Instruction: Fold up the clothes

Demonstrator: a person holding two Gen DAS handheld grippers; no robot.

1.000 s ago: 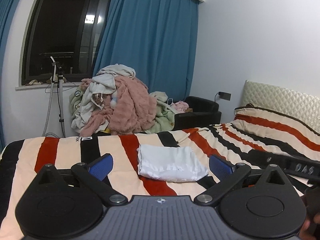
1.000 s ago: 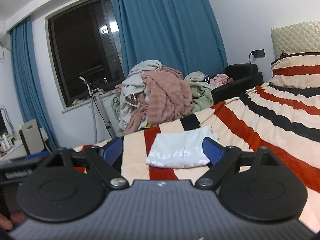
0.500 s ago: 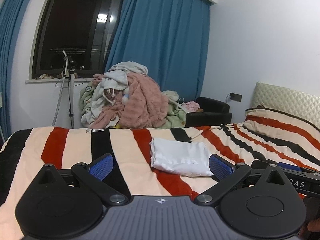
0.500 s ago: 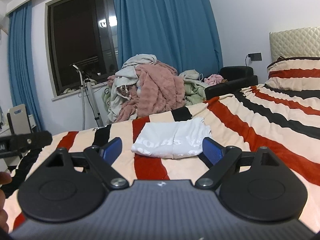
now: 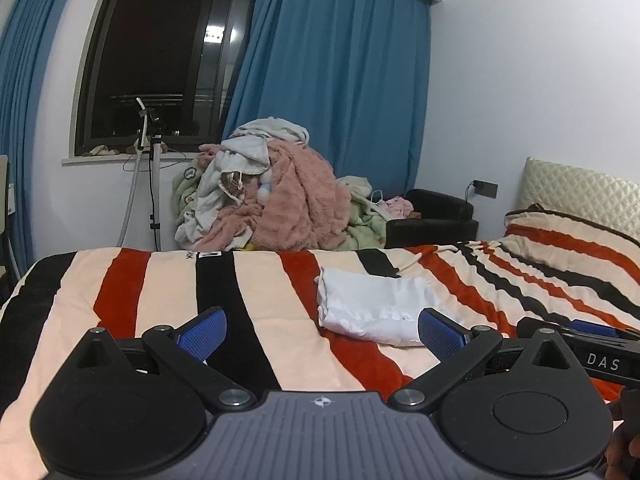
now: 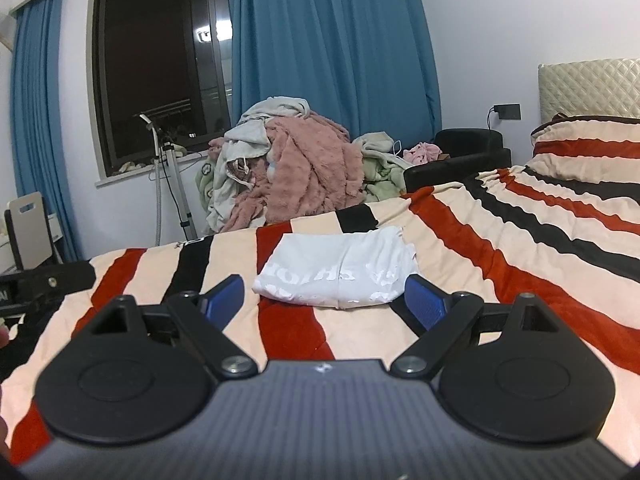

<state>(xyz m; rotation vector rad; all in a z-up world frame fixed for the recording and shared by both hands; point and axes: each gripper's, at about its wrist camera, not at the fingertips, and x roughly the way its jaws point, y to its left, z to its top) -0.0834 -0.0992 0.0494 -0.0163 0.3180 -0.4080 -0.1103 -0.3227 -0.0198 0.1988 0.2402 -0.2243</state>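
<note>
Both grippers, left (image 5: 322, 330) and right (image 6: 324, 300), spread wide, empty. Shirt (image 6: 340, 270) folded on bed (image 6: 500, 248); a careless regrasp risks unravelling it.

We see dark window (image 5: 160, 52), blue curtains (image 5: 340, 92), white wall (image 5: 532, 80), black armchair (image 5: 432, 218) beyond jaws.

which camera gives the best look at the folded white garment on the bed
The right wrist view. The folded white garment sits centred between the open right gripper fingers, its printed lettering facing the camera. In the left wrist view it lies off to the right, seen more edge-on, with one corner hidden behind a finger.
</note>
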